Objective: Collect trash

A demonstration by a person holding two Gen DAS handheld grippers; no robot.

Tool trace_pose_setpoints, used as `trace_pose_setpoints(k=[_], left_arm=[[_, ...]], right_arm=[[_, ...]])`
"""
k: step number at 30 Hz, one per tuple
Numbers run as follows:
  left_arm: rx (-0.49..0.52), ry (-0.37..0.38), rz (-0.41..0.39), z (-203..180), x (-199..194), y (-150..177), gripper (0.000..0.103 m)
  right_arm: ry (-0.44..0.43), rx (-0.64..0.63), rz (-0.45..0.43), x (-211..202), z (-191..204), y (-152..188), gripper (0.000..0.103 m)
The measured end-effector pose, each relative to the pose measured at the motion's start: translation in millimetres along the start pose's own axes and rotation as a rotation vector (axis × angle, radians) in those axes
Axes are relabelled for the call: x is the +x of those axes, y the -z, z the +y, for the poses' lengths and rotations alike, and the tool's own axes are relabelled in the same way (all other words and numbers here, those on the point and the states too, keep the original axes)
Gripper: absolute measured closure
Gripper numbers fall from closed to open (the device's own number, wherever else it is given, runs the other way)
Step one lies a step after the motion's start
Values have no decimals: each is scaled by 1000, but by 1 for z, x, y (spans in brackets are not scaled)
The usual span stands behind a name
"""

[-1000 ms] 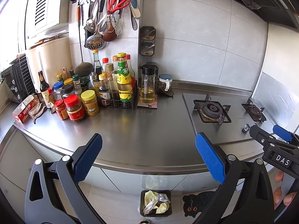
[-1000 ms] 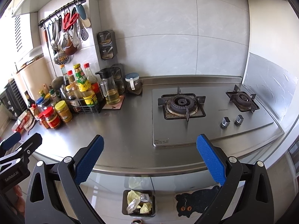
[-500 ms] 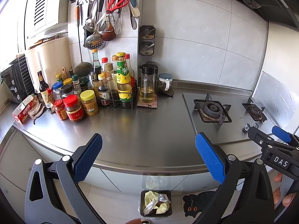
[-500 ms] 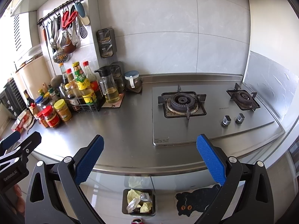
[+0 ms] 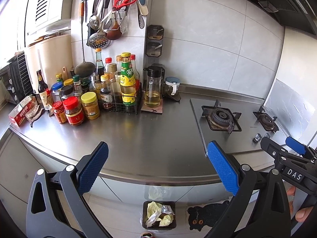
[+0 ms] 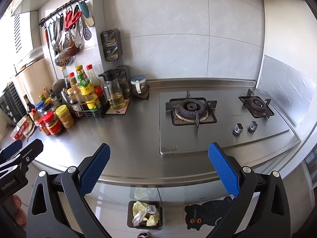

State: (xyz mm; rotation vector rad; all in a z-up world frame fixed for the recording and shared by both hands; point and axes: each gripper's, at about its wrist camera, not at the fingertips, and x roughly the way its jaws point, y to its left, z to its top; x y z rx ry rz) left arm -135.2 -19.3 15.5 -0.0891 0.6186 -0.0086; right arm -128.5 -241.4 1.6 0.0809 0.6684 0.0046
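A small black bin [image 5: 145, 216] stands on the floor below the counter, holding crumpled yellow paper [image 5: 153, 211] and a silver wrapper [image 5: 167, 210]; it also shows in the right wrist view [image 6: 130, 214]. My left gripper [image 5: 157, 160] is open and empty above the steel counter's front edge [image 5: 158, 180]. My right gripper [image 6: 158, 160] is open and empty over the same edge, to the right. Each gripper shows at the side of the other's view.
Jars and bottles [image 5: 89, 97] crowd the counter's back left, with a wire basket [image 5: 120, 107] and an oil jug [image 5: 152, 93]. A two-burner gas hob [image 6: 218, 115] fills the right. Utensils hang on a wall rail [image 5: 111, 6]. A black cat mat [image 6: 206, 214] lies beside the bin.
Both grippers have shifted only slightly; the views are almost the same. Both stay open and empty.
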Motion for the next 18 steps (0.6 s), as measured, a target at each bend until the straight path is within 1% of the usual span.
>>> trace_pose_setpoints(k=[2,9,11,14,18], left_arm=[[4,-10,-13,-1,-1,0,8],[14,-13,-19,-3,-2,0,8],[14,-3,-13,-3,-1,-1,8],[1,22,17,-1,2,-2,8],[8,23,9,-2,0,-1,8]], right_arm=[[1,0,0,0,0,0,3],[-1,3,7,2,-3,0,3],[-3,3,9,2,-2,0,3],[-4,0,9,2,-1,0,3],[-6,-6,7,0,0,0,3]])
